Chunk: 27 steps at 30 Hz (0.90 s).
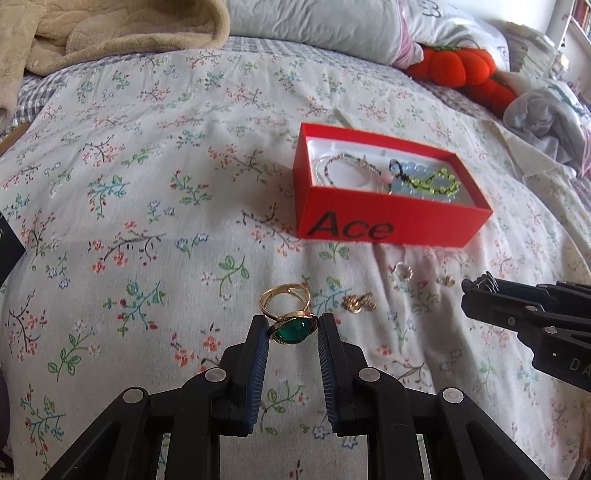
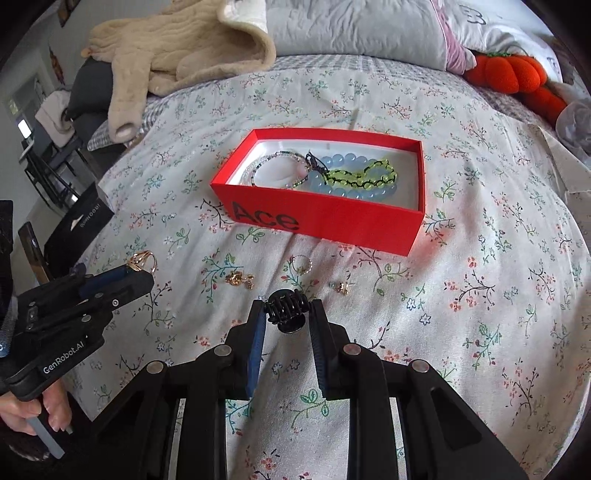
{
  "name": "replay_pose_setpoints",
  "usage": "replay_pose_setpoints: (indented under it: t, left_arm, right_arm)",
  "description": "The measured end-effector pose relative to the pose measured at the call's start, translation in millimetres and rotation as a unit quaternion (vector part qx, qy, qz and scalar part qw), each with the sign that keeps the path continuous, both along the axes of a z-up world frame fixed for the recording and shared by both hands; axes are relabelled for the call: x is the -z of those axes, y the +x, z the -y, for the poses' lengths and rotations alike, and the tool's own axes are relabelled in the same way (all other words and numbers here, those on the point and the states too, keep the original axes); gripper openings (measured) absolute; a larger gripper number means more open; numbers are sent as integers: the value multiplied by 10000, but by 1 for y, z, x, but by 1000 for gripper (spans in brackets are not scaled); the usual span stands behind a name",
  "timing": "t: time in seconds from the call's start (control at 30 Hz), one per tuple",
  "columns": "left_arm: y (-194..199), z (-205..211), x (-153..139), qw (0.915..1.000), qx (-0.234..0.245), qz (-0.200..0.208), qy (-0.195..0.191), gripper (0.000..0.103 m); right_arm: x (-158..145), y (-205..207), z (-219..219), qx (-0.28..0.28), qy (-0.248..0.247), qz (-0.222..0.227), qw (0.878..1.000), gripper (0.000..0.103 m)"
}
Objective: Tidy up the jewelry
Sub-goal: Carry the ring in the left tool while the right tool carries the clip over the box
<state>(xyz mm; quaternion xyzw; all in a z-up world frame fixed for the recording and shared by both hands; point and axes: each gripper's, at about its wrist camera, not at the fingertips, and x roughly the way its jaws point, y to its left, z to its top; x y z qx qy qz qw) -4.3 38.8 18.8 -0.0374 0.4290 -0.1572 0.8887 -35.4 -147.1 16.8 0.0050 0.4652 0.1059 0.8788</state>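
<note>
Open floral bedspread (image 1: 147, 184) left of the red box (image 2: 325, 221): wide free room there. Between the grippers and the box's near wall lie small gold pieces (image 2: 240, 279), a clear ring (image 2: 302, 264) and an earring (image 2: 343, 287), scattered close together. Box top is open, beads inside. Pillows (image 2: 351, 29), beige blanket (image 2: 177, 48) and orange plush (image 2: 517, 74) crowd the far edge.

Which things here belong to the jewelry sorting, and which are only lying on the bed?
Belong to the job:
- red box with bead bracelets
- green-stone ring
- black hair clip
- small gold pieces
- small clear ring

Just lying about:
- beige blanket
- orange plush toy
- pillow
</note>
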Motion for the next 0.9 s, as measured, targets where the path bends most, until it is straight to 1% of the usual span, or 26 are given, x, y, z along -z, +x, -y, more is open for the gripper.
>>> replay_pose_setpoints:
  t: [0.27, 0.5, 0.9]
  left_arm:
    - [12, 13, -19, 9997, 98, 193, -73, 21]
    - [28, 26, -32, 9993, 139, 319, -154, 21]
    - [65, 47, -33, 9990, 83, 264, -358, 21]
  right_arm:
    - [-25, 8, 16, 198, 199, 230, 9993, 25]
    - [-40, 21, 29, 347, 236, 382, 9984, 25]
    - [-47, 50, 45, 522, 264, 443, 9973, 25]
